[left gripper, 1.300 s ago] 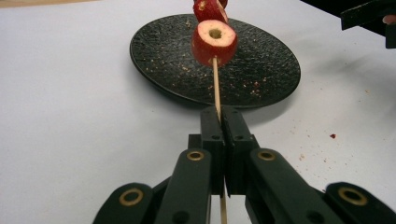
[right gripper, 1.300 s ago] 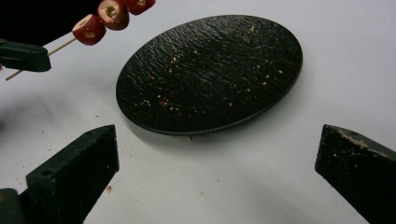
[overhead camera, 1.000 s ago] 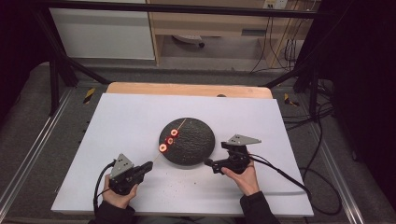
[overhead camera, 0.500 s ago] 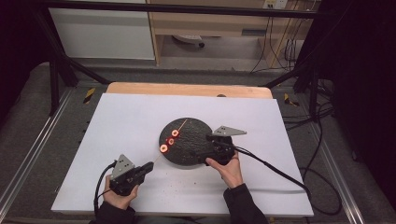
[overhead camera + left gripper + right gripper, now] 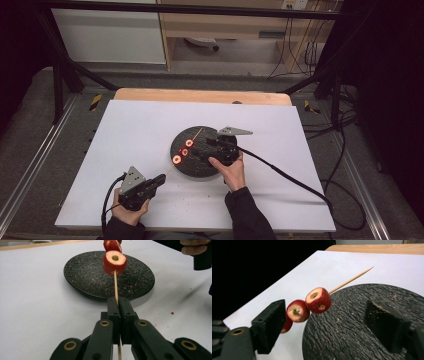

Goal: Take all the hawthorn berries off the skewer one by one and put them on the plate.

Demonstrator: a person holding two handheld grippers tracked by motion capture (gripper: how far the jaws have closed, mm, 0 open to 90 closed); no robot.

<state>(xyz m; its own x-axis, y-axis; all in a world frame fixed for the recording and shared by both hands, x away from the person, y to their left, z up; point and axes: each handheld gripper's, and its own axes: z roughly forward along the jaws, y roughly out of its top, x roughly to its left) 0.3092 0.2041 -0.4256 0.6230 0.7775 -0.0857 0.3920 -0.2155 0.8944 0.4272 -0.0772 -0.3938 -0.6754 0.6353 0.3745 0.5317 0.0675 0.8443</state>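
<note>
My left gripper [image 5: 119, 315] clamps the skewer [image 5: 115, 285], low centre of its view. My right gripper [image 5: 324, 325], jaws apart, has been closing around nothing; its left jaw half-hides the third fruit ring [image 5: 287, 326] over the plate [image 5: 362, 340].

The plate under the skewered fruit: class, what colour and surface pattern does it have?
The plate is black with a fine rippled texture, seen best in the left gripper view.

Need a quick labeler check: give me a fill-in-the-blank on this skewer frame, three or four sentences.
1. The left gripper is shut on the ____ skewer.
2. The red fruit pieces on it number ____.
3. They hang over a ____ plate.
4. The right gripper has open jaws, just closing, with ____ pressed between them.

Missing: wooden; three; black; nothing
</note>
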